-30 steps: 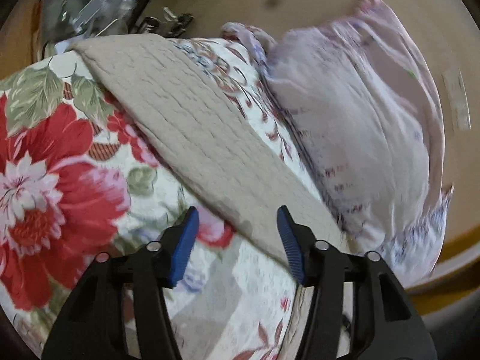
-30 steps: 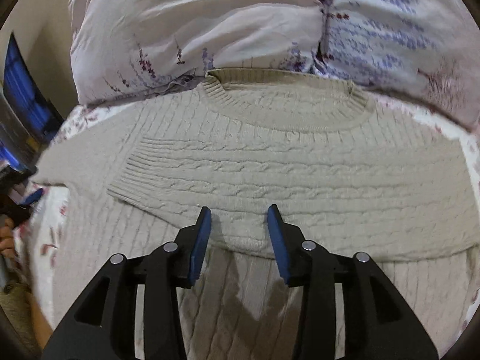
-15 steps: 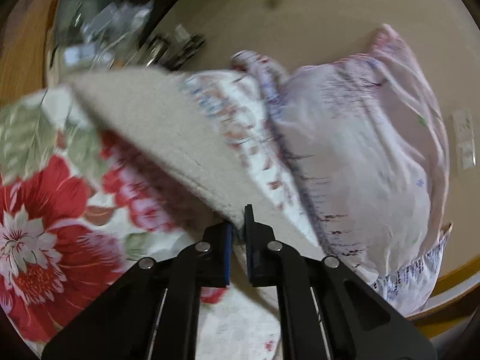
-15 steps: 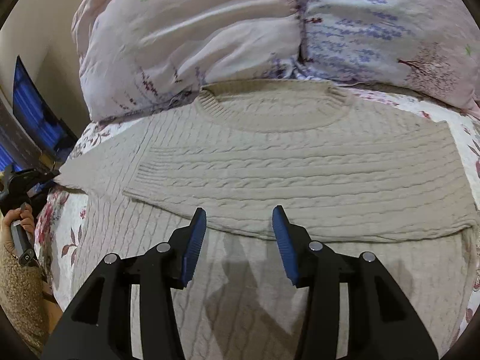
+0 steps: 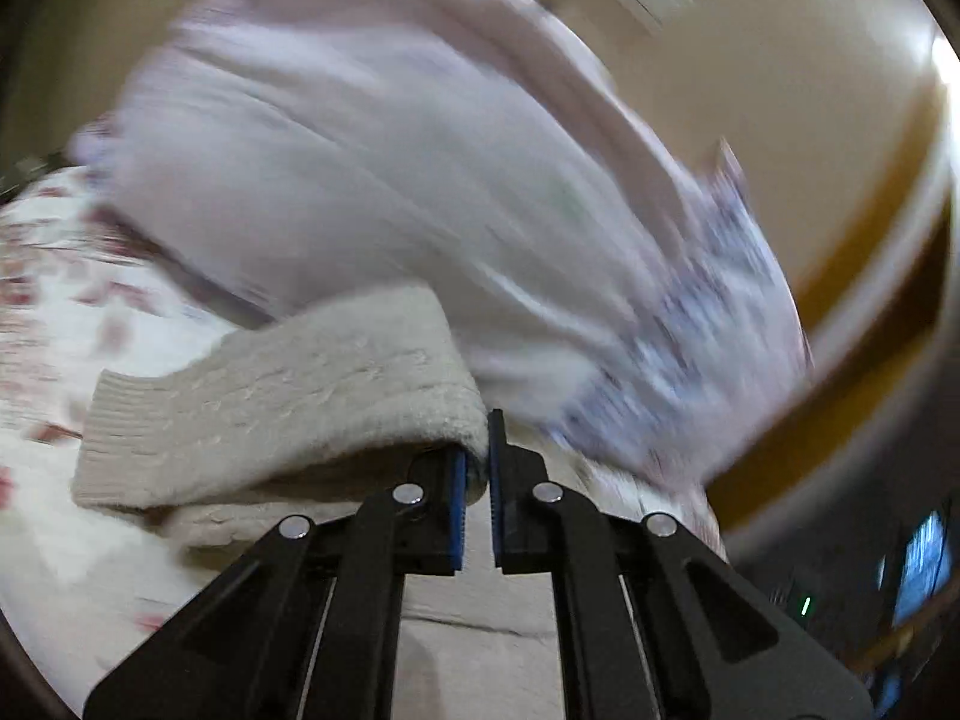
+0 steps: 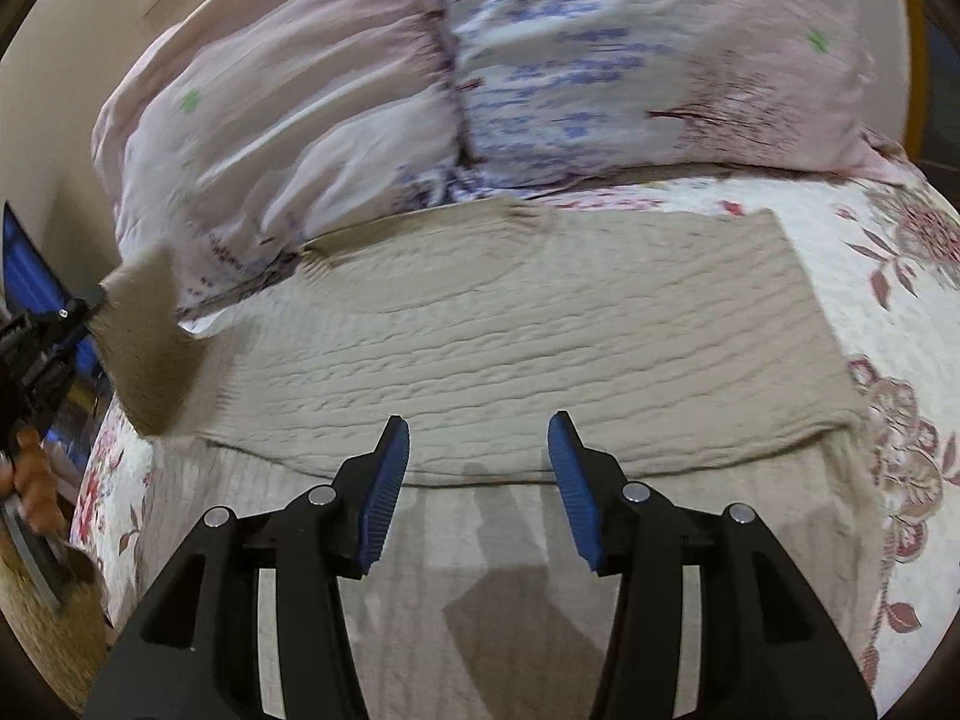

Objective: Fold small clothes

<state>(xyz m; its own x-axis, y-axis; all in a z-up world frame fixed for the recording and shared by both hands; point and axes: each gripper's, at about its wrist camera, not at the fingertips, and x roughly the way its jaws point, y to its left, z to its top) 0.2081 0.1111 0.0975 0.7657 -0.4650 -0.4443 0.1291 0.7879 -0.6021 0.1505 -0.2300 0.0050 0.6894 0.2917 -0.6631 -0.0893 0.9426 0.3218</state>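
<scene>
A beige cable-knit sweater (image 6: 528, 336) lies flat on the floral bedspread (image 6: 900, 300), one sleeve folded across its chest. My left gripper (image 5: 474, 468) is shut on the other sleeve (image 5: 276, 414) and holds it lifted off the bed, its cuff hanging to the left. In the right wrist view this gripper (image 6: 66, 324) shows at the far left with the raised sleeve (image 6: 147, 348). My right gripper (image 6: 477, 462) is open and empty, hovering above the sweater's lower body just in front of the folded sleeve's edge.
A large pink and lavender pillow (image 6: 480, 72) lies against the wall behind the sweater's collar; it also shows in the left wrist view (image 5: 390, 180). The bed's left edge drops off near the left gripper. A blue screen (image 6: 30, 276) stands at the left.
My left gripper closed on the sleeve, lifted it off the bedspread and swung it toward the sweater's body. My right gripper drew back a little and stayed open.
</scene>
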